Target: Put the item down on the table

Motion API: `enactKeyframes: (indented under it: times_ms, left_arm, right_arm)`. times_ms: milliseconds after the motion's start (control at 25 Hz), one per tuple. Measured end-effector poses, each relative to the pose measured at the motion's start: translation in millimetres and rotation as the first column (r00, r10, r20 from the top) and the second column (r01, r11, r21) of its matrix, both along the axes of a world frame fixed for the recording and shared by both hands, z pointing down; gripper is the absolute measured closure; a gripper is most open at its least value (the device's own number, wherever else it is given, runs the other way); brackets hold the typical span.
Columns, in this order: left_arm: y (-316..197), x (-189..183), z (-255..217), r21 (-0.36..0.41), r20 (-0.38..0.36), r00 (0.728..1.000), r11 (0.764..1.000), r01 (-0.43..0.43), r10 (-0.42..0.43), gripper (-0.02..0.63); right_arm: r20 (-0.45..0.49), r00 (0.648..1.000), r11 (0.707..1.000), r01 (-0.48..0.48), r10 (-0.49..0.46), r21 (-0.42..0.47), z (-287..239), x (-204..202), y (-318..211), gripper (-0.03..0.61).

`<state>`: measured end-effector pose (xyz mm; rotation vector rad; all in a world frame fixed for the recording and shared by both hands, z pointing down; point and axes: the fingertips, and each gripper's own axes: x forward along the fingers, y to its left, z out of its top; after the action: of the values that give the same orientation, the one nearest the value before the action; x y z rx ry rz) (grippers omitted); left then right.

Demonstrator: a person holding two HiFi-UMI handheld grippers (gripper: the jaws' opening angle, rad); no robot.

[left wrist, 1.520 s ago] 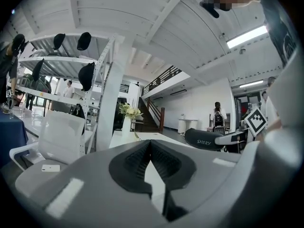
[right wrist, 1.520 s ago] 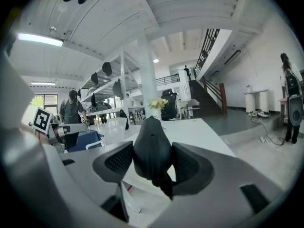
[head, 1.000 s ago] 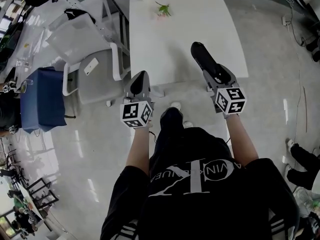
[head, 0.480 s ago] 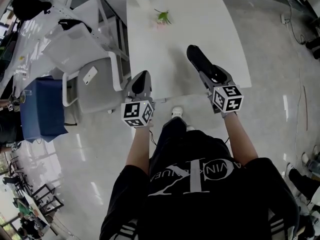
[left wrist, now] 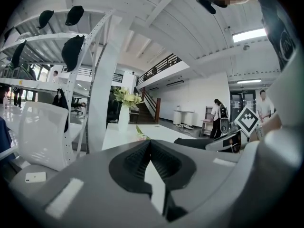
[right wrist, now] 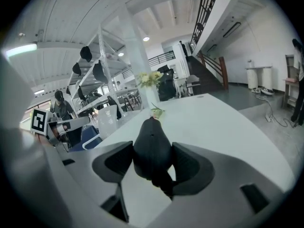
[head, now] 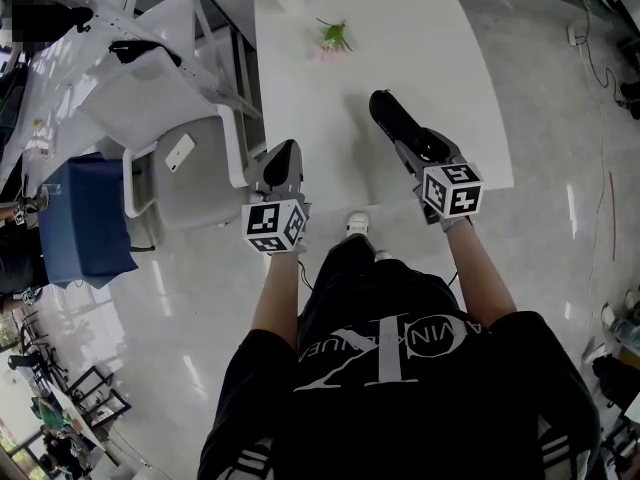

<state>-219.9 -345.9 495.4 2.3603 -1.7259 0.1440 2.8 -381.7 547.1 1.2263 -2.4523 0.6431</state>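
A black, rounded, elongated item point(head: 392, 120) sticks out forward from my right gripper point(head: 408, 146), whose jaws are shut on it. It hangs over the near part of the white table point(head: 440, 58). In the right gripper view the item point(right wrist: 151, 146) fills the gap between the two pads of the right gripper point(right wrist: 152, 164), with the tabletop point(right wrist: 223, 127) below and ahead. My left gripper point(head: 283, 156) hovers at the table's near left corner. In its own view the left gripper point(left wrist: 149, 148) is shut with nothing held.
A small flower sprig point(head: 333, 36) lies farther along the table, and a vase of flowers point(right wrist: 150, 85) stands beyond it. A white chair point(head: 190, 168) with a phone point(head: 180, 153) on its seat is at the left, beside a blue seat point(head: 85, 218) and a white rack point(left wrist: 102, 80).
The right gripper and the black item have edged a little farther in over the table. The left gripper has stayed in about the same place.
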Motion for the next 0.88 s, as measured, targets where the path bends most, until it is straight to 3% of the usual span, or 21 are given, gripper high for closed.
enactKeyframes:
  times_ms: [640, 880]
  left_arm:
    - [-36, -32, 8, -0.022, 0.003, 1.000, 0.999, 0.029, -0.029, 0.601]
    - [-41, -40, 12, -0.026, 0.002, 0.999, 0.999, 0.038, -0.038, 0.601]
  right_arm:
    - [0.032, 0.998, 0.994, 0.060, -0.057, -0.089, 15, -50, -44, 0.319]
    - [0.069, 0.997, 0.989, 0.048, -0.038, -0.142, 21, -55, -53, 0.321]
